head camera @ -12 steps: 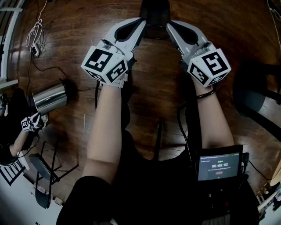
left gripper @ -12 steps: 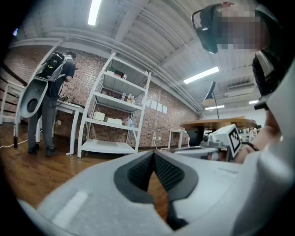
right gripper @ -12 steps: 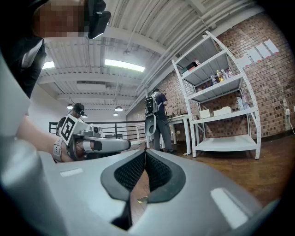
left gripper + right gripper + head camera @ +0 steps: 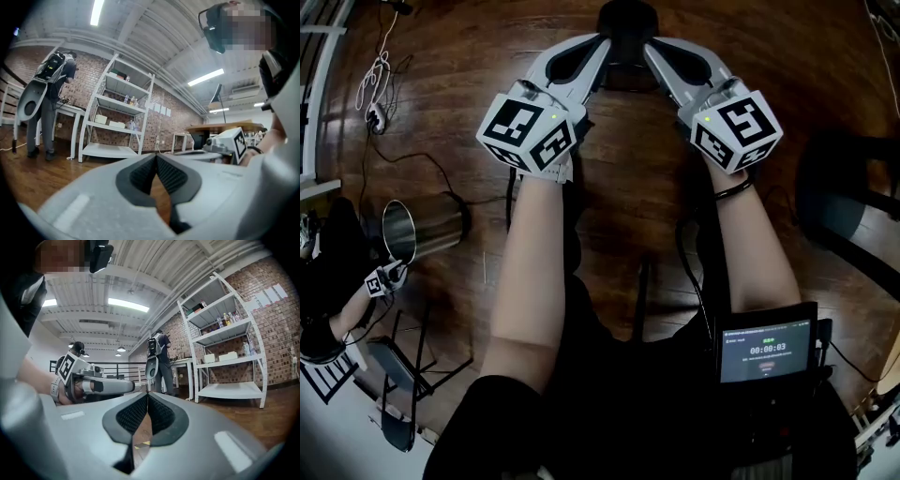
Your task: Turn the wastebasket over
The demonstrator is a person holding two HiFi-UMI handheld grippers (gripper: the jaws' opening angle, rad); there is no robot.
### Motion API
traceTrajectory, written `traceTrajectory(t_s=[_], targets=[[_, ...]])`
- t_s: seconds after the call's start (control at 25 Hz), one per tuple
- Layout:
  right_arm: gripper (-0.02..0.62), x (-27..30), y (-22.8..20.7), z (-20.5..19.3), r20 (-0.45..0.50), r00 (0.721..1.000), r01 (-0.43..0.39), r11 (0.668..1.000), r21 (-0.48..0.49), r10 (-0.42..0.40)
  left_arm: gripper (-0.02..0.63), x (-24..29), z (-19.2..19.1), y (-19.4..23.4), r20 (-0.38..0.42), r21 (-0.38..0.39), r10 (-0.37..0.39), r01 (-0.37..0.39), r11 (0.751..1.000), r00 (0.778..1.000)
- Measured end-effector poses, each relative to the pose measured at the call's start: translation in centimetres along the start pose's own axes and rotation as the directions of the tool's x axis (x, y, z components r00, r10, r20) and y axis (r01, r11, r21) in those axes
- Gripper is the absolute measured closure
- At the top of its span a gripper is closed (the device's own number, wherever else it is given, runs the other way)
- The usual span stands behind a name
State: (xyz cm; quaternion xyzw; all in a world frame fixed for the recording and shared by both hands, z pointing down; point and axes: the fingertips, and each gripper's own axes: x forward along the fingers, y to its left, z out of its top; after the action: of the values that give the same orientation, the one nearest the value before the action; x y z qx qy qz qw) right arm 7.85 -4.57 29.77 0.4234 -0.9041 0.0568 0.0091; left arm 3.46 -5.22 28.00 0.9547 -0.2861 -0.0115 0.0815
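1. Head view: both forearms reach forward, with the left claw (image 4: 602, 47) and right claw (image 4: 652, 49) held level and their tips converging at top centre. The steel wastebasket (image 4: 427, 228) lies on its side on the floor (image 4: 619, 197) at mid-left. It has swung round since before, and its open mouth now shows.
2. Left gripper view: the left claw (image 4: 156, 158) has its pads together and is empty.
3. Right gripper view: the right claw (image 4: 147, 395) is closed with nothing held.

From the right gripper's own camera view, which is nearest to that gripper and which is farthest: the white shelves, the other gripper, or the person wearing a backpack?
1. Left gripper, on the left, close alongside.
2. White shelves, on the right, against the brick wall.
3. Person with backpack, in the centre, farther back than the shelves.
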Motion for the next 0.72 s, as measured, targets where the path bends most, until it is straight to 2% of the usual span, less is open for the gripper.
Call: traceTrajectory(t_s=[0.2, 0.44, 0.72], targets=[[0.584, 1.7, -2.2, 0.6, -0.006, 1.000, 0.004, 1.000, -0.002, -0.004, 0.605, 1.5, 0.5, 1.4, -0.022, 0.022, -0.013, 0.014, 1.000, 1.000], [0.584, 4.7, -6.6, 0.0, -0.028, 1.000, -0.001, 1.000, 0.013, 0.001, 0.606, 5.1, 1.6, 4.7, -0.012, 0.013, 0.001, -0.001, 1.000, 1.000], [0.584, 7.9, -9.6, -0.2, -0.031, 1.000, 0.007, 0.998, 0.057, -0.005, 0.604, 7.6, 2.6, 7.7, -0.010, 0.004, 0.009, -0.009, 1.000, 1.000]])
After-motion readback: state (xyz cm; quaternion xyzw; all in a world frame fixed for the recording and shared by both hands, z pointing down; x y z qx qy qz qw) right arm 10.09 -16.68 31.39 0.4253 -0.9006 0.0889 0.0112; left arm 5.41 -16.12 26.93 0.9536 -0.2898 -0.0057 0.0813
